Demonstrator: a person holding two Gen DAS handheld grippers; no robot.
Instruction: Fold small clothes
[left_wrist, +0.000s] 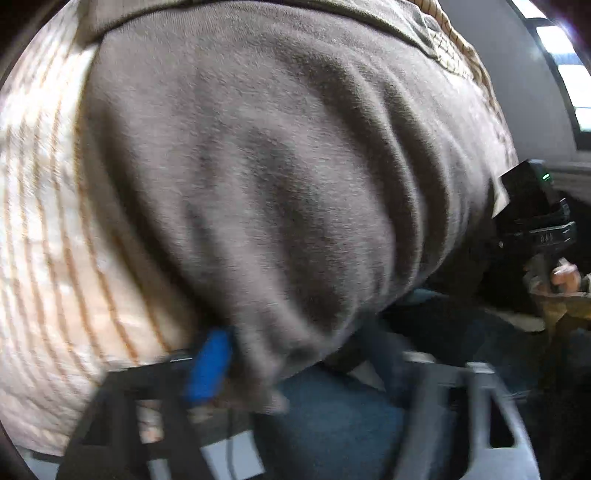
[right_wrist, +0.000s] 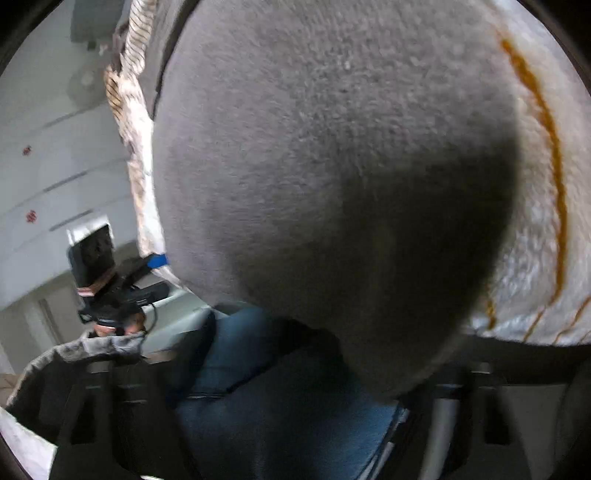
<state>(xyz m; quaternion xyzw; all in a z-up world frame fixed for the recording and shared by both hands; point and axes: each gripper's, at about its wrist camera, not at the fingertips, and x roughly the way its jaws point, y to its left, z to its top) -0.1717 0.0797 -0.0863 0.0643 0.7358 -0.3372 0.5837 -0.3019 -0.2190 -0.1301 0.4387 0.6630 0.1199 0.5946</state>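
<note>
A grey-brown fleece garment lies spread on a cream cloth with orange stripes. Its near edge hangs off the front. My left gripper straddles that edge: the blue-padded finger touches the fabric, while the other finger stands apart from it. In the right wrist view the same garment bulges down between the fingers of my right gripper, which stand wide apart, with the left finger clear of the fabric. Both views are blurred.
The person's blue jeans show right below the hanging edge. The other gripper and the hand holding it show at the side of each view. A grey sleeve cuff and a white wall are at the left.
</note>
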